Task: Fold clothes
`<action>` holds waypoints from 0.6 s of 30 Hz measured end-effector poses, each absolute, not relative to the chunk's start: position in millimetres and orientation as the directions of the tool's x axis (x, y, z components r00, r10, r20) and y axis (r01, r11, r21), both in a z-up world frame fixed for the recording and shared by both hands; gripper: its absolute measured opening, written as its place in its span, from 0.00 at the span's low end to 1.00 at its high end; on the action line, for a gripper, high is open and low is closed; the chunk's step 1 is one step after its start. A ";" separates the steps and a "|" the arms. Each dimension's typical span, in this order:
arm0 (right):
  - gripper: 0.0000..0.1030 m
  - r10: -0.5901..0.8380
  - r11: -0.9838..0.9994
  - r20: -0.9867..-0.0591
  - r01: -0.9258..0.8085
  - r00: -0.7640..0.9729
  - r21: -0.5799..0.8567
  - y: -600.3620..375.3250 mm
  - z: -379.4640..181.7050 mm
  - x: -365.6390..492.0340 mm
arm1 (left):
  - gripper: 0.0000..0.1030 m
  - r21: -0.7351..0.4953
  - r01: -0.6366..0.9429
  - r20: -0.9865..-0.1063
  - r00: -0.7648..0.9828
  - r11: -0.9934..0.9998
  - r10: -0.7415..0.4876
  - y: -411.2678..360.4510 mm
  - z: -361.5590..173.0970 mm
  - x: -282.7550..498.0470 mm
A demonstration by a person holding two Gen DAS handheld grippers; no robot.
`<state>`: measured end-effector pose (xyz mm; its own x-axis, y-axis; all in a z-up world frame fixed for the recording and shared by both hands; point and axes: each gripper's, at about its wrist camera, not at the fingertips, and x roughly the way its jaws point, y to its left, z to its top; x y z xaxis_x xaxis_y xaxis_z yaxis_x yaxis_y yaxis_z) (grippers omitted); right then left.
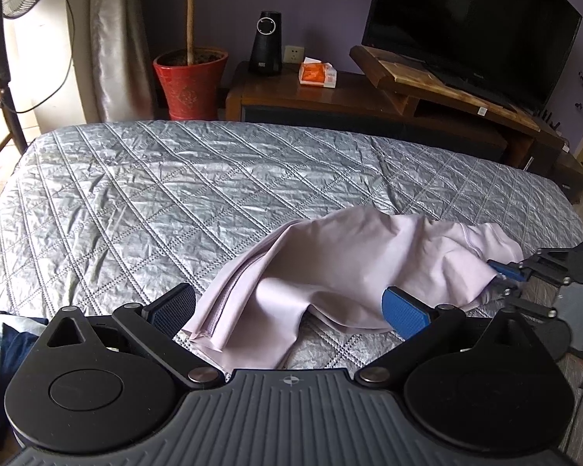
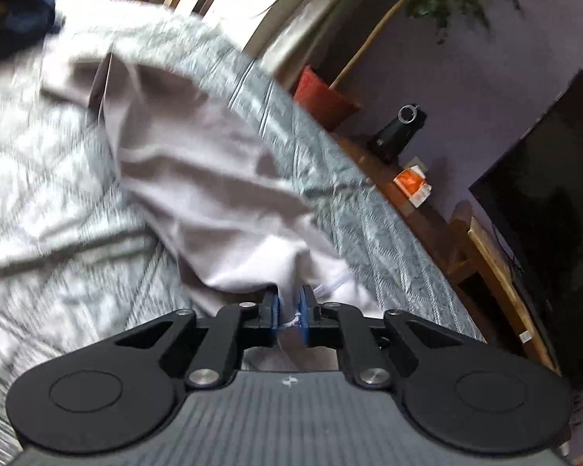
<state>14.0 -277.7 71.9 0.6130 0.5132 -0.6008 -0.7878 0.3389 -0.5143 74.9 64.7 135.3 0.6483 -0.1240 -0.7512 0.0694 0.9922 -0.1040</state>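
across the room's near half lay a wide bed under a silver-grey quilted satin coverlet (image 1: 144,194), its diamond stitching creased. beyond its far edge stood a dark wooden low cabinet (image 1: 330,97) carrying a black flat television (image 1: 474,27), a black cone-shaped speaker (image 1: 266,42) and an orange-and-white tissue packet (image 1: 318,73), with a glazed red plant pot (image 1: 188,81) on the floor beside it. on the coverlet's near right part lay a pale lilac smooth-fabric garment (image 1: 349,260), loosely bunched and part lifted at its right end. the left gripper (image 1: 291,306) hung just above the garment's near edge, its blue-padded jaws spread wide and pressing on nothing. the right gripper (image 2: 290,310) had its jaws drawn together, pinching a fold of the lilac cloth at the garment's right end; the right wrist view was blurred.
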 end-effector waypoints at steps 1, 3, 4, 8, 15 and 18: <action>0.08 0.524 0.346 -0.597 -0.792 0.608 -0.502 -278.6 79.2 11.1 | 1.00 -0.105 0.066 -0.750 0.650 0.992 -0.123 65.9 135.8 74.9; 0.07 0.556 0.366 -0.572 -0.795 0.603 -0.484 -282.3 97.8 1.6 | 1.00 -0.111 0.057 -0.747 0.653 0.992 -0.121 69.0 136.9 74.7; 0.07 0.570 0.383 -0.564 -0.800 0.598 -0.461 -285.0 108.2 -3.0 | 1.00 -0.113 0.052 -0.746 0.655 0.992 -0.120 70.5 137.5 74.6; 0.07 0.635 0.466 -0.535 -0.829 0.557 -0.310 -297.5 156.5 -20.6 | 1.00 -0.120 0.039 -0.743 0.659 0.992 -0.116 76.8 139.0 74.1; 0.05 0.663 0.641 -0.468 -0.766 0.584 -0.048 -316.8 208.7 25.5 | 1.00 -0.119 0.037 -0.741 0.662 0.992 -0.113 78.3 140.6 73.1; 0.08 0.456 0.764 -0.521 -0.617 0.722 -0.186 -314.8 183.1 93.1 | 1.00 -0.114 0.037 -0.741 0.663 0.993 -0.110 78.5 140.9 73.2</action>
